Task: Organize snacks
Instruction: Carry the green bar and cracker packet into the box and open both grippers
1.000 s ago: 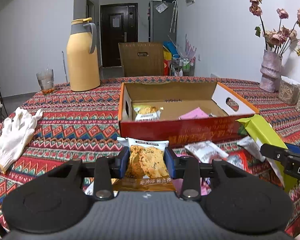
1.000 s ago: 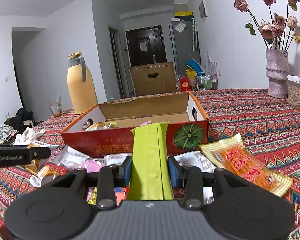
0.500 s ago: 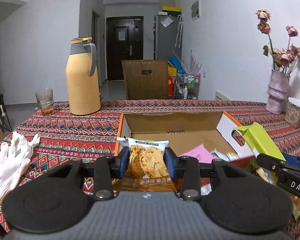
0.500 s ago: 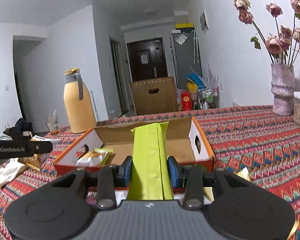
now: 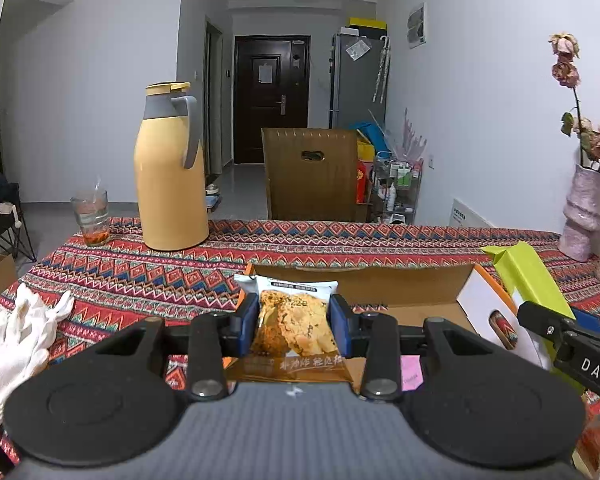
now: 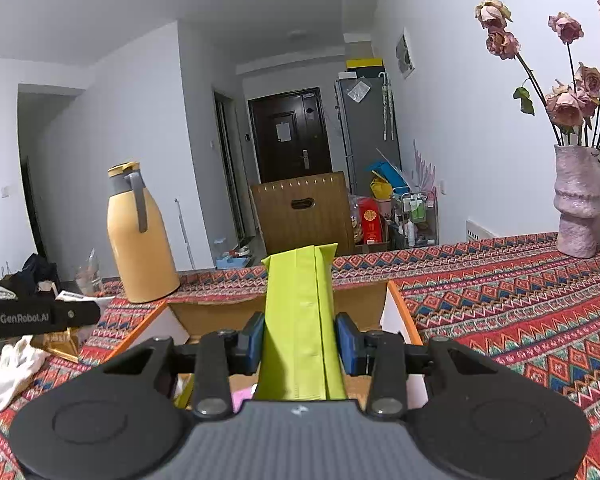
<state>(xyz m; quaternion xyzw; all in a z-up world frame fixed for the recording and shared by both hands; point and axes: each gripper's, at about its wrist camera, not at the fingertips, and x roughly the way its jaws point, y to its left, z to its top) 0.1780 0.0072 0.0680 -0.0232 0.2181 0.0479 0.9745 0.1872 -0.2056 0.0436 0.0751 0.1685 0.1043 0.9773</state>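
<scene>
Left hand-held gripper (image 5: 294,326): grey ribbed body, two black round-lobed arms with silver screws, blue pads (image 5: 247,320). Right hand-held gripper (image 6: 300,342): identical build; in the left wrist view its black side bar reads "DAS", while the left's reads "GenRobot.AI".

The right gripper (image 5: 572,350), seen at the right edge of the left wrist view, bears white letters "DAS" on its black body. The left gripper (image 6: 40,317), at the left edge of the right wrist view, reads "GenRobot.AI". The cookie packet (image 5: 294,330) carries "22" near its top and a line of Chinese characters along its brown lower band, too small to read surely.
</scene>
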